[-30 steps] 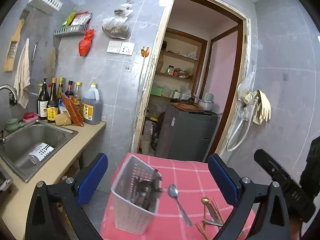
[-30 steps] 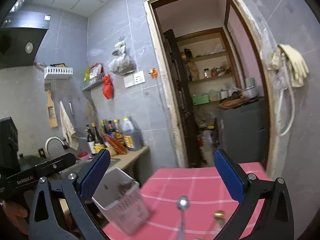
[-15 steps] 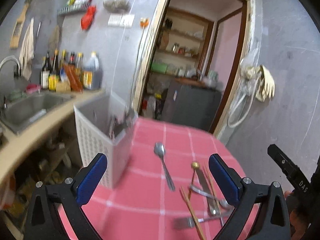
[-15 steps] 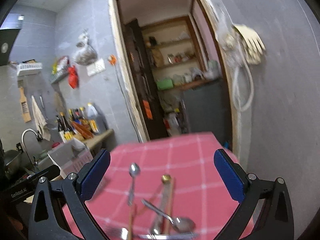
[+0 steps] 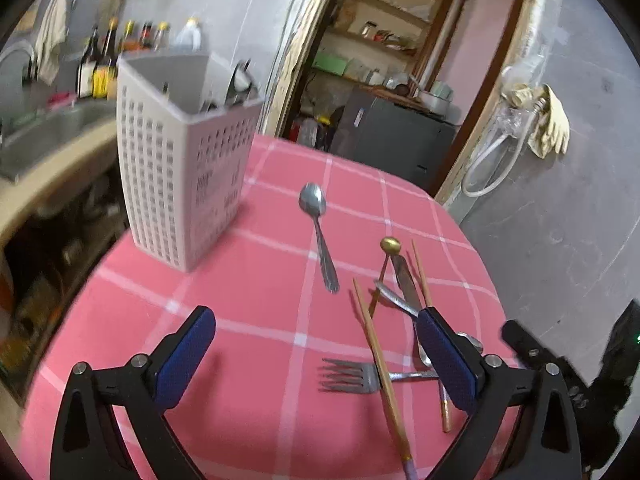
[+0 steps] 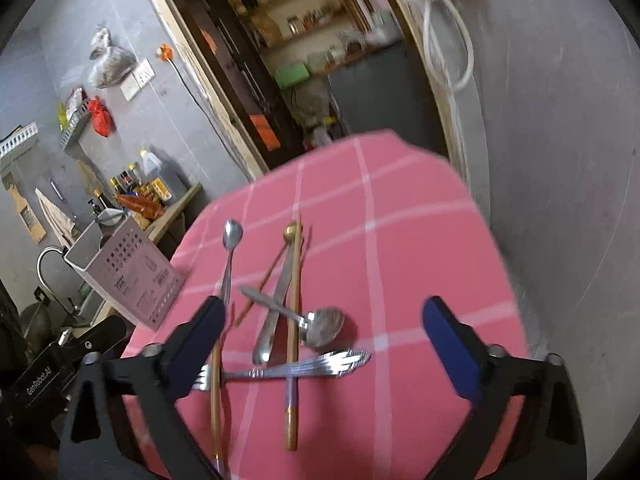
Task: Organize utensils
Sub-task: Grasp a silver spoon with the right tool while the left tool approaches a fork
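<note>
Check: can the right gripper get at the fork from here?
Probably yes: the right gripper hangs open just above the fork, though two chopsticks lie across its handle.

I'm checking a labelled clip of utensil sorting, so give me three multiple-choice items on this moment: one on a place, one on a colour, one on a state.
1. Where does the white slotted holder stand?
A. At the left side of the table, toward the sink
B. At the right side of the table, by the bare wall
C. On the floor

2. What colour is the checked tablecloth?
A. Green
B. Pink
C. Blue

3. How does the fork lie?
A. Upright in the holder
B. Held between the right gripper's jaws
C. Flat on the cloth, under a chopstick

Answers:
1 A, the left wrist view shows it on the sink side.
2 B, pink with white lines in both views.
3 C, the chopstick crosses over it; the right gripper is open, with nothing gripped.
</note>
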`<state>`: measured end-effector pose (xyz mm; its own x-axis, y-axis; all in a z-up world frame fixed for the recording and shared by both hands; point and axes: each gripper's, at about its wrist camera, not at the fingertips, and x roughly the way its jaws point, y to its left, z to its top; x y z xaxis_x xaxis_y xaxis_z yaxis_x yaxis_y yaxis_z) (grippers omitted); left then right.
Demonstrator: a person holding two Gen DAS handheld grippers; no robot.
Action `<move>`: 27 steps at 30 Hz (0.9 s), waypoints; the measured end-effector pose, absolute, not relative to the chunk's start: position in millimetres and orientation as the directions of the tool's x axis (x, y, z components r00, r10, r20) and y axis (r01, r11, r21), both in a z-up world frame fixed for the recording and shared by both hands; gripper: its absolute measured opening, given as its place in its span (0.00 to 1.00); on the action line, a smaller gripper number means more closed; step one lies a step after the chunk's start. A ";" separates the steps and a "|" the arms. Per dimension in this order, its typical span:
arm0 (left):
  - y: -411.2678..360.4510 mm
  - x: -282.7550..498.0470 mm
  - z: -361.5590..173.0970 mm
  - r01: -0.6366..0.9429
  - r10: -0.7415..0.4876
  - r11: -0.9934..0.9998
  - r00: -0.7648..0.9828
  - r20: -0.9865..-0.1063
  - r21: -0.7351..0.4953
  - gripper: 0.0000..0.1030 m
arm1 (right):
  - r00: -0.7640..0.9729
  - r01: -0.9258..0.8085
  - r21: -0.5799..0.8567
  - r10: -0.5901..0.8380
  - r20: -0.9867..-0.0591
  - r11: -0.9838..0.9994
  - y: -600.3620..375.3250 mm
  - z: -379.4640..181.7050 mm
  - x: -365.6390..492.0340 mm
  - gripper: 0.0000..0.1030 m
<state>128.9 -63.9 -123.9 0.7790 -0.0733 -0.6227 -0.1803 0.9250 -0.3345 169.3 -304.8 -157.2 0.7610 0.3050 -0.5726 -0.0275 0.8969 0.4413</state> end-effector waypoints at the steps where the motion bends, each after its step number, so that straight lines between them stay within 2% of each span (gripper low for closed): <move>1: -62.4 128.8 -129.1 -0.192 -0.091 0.914 0.762 -0.641 -0.358 0.91 | 0.750 -0.025 0.448 0.313 -0.583 0.894 -302.4 -163.7 170.1 0.75; 6: -64.4 133.6 -149.9 -0.201 -0.168 0.889 0.693 -0.701 -0.411 0.76 | 0.720 -0.014 0.476 0.339 -0.605 0.879 -292.1 -181.0 170.8 0.60; 11: -69.6 140.8 -161.2 -0.190 -0.231 0.876 0.642 -0.731 -0.444 0.53 | 0.700 0.024 0.514 0.352 -0.621 0.857 -284.8 -194.5 173.3 0.45; 13: -73.0 143.7 -165.0 -0.191 -0.249 0.871 0.620 -0.743 -0.452 0.46 | 0.699 0.042 0.530 0.354 -0.622 0.847 -282.8 -197.5 175.3 0.37; 18: -78.7 145.7 -169.6 -0.196 -0.268 0.861 0.609 -0.746 -0.470 0.34 | 0.706 0.089 0.570 0.352 -0.614 0.816 -278.9 -203.7 179.9 0.27; 20: -77.4 146.7 -171.3 -0.212 -0.265 0.854 0.609 -0.748 -0.475 0.21 | 0.709 0.106 0.585 0.352 -0.612 0.804 -277.4 -205.5 182.1 0.20; 21: -77.1 147.2 -172.2 -0.222 -0.259 0.852 0.609 -0.750 -0.475 0.16 | 0.712 0.119 0.593 0.348 -0.610 0.797 -276.3 -206.7 183.0 0.12; 22: -75.8 147.7 -172.3 -0.227 -0.261 0.847 0.612 -0.747 -0.481 0.13 | 0.719 0.130 0.603 0.344 -0.604 0.787 -276.0 -207.3 182.8 0.06; 23: -74.2 147.7 -171.7 -0.228 -0.268 0.839 0.616 -0.740 -0.494 0.12 | 0.726 0.137 0.611 0.340 -0.598 0.780 -277.2 -206.9 182.4 0.03; 27: -73.5 145.7 -161.9 -0.204 -0.283 0.830 0.648 -0.707 -0.519 0.09 | 0.772 0.135 0.621 0.311 -0.555 0.772 -279.7 -194.9 178.0 0.03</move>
